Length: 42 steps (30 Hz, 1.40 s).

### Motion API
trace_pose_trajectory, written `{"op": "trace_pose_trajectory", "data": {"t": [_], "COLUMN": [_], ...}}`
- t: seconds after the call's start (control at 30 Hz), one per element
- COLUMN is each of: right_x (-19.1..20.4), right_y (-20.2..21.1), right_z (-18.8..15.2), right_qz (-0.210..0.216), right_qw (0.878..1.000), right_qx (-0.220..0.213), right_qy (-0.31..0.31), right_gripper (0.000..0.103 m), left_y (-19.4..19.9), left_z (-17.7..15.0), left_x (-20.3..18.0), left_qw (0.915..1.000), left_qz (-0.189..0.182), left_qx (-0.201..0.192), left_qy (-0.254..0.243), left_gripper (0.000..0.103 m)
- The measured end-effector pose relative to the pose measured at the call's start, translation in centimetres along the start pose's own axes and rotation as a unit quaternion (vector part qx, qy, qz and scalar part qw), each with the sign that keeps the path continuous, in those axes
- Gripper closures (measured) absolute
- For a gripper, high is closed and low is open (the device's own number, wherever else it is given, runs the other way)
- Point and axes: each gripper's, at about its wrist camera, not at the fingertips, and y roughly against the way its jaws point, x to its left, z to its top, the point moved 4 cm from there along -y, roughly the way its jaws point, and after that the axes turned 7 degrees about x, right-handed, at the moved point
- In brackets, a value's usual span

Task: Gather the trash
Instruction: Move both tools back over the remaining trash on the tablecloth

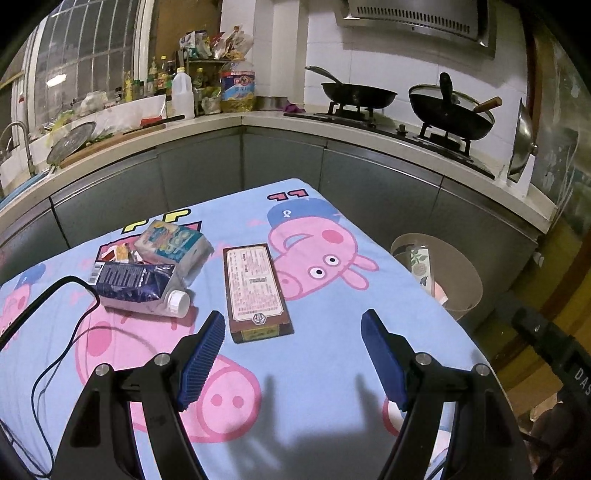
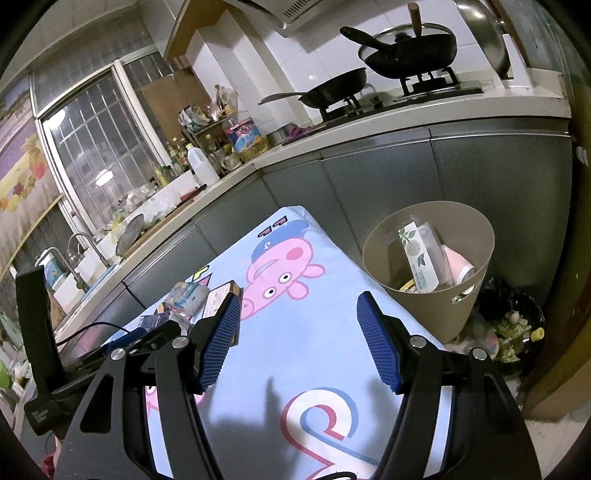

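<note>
Brown box (image 1: pixel 255 291) lies flat at frame centre, so the left gripper (image 1: pixel 293 356), released and empty, may slip off it; the right gripper (image 2: pixel 295 341) is released too; the bin (image 2: pixel 428 273) stands off the table edge.

You are standing in a home kitchen. A gas stove (image 1: pixel 391 127) carries a black wok (image 1: pixel 358 94) and a lidded pan (image 1: pixel 452 112) under a range hood (image 1: pixel 417 18). Along the L-shaped counter (image 1: pixel 221 123) you see oil and sauce bottles (image 1: pixel 236 86), a sink tap (image 1: pixel 20 142) and a barred window (image 1: pixel 81 48); grey cabinet doors (image 1: pixel 280 158) run beneath.
</note>
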Motion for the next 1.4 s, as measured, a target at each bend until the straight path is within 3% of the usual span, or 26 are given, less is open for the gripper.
{"op": "trace_pose_trajectory", "data": {"t": [1.4], "right_x": [1.7], "right_y": [-1.4], "right_z": [-0.6], "right_qz": [0.010], "right_qw": [1.000], "right_qx": [0.016], "right_qy": [0.014], "right_gripper": [0.038], "left_y": [-0.5], "left_z": [-0.9], "left_x": [2.0], "left_qw": [0.9996], "left_qz": [0.021], "left_qx": [0.009], "left_qy": [0.017], "left_gripper": [0.026]}}
